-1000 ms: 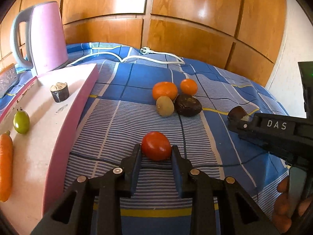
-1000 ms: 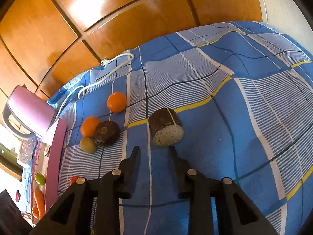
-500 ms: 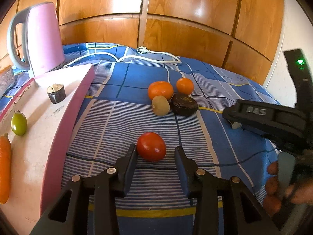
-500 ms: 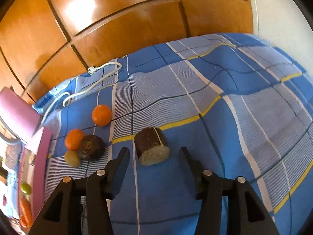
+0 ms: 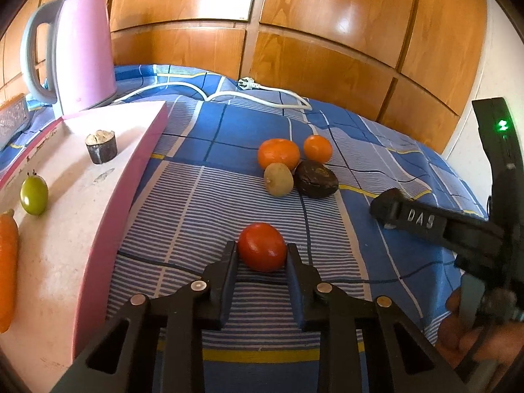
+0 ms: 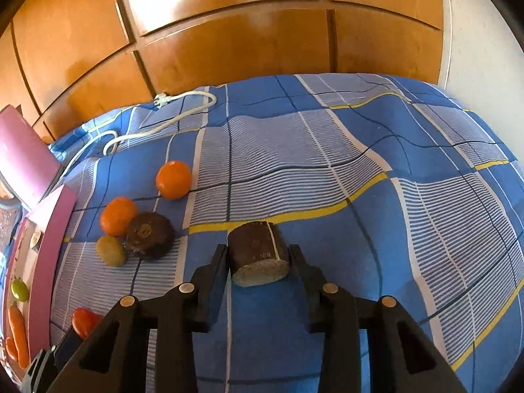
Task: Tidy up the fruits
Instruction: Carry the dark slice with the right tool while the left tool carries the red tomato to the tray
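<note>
**Two tools gripping produce on a blue checked bedspread**

The left tool (image 5: 262,255) is clamped on a red tomato (image 5: 262,246), one finger against each side. The tomato rests on the striped part of the bedspread (image 5: 203,203); it is slightly oval, its longer side running across the view.

The right tool (image 6: 258,255) is closing, its fingers already against both sides of a short dark brown cylinder (image 6: 258,252). This piece lies on its side, its long axis pointing away from the camera toward the wooden wall, the pale cut end facing the camera.

Beyond the tomato, two oranges (image 5: 278,154), a kiwi (image 5: 278,179) and a dark round fruit (image 5: 316,179) sit clustered together. To the left, a pink board (image 5: 108,196) carries a carrot (image 5: 8,268), a green tomato (image 5: 33,191) and another small dark cylinder (image 5: 101,146).
</note>
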`<state>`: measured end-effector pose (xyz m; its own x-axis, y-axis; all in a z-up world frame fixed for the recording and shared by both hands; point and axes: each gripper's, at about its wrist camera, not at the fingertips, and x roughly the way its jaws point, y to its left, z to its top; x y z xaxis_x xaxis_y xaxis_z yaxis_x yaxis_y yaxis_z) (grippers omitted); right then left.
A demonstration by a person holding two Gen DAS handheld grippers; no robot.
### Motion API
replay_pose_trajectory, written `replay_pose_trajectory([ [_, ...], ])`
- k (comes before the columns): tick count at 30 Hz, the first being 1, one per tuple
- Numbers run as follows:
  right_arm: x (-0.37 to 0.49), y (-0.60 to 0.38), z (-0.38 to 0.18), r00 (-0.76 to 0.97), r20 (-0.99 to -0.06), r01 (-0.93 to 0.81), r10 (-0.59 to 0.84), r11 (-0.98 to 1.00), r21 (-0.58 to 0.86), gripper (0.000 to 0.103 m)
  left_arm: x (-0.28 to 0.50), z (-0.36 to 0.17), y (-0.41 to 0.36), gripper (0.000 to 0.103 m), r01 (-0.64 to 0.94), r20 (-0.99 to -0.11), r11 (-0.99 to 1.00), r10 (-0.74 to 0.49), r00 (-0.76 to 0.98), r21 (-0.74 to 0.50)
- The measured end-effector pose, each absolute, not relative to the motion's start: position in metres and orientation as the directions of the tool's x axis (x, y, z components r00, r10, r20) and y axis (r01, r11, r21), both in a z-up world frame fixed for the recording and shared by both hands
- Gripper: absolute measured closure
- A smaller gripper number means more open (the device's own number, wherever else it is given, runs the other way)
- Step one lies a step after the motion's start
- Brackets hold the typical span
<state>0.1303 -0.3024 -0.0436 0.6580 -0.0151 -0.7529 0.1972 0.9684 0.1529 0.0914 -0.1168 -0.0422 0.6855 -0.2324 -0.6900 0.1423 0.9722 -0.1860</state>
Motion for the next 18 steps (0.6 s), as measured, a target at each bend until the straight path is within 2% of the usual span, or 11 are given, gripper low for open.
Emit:
replay_pose_trajectory([
  [8,0.124,-0.281,-0.044,0.652,-0.758,0.116,0.026,0.984,0.134,0.066,0.088,-0.038,-0.105,0.075,0.146,-0.681,0.944,-0.316,0.661,-0.297],
  [18,0.114,-0.274,-0.046,0.636,-0.770,0.094,0.052,0.985,0.144,0.067,0.072,-0.032,-0.114,0.075,0.178,-0.683,0.965,-0.263,0.681,-0.194],
])
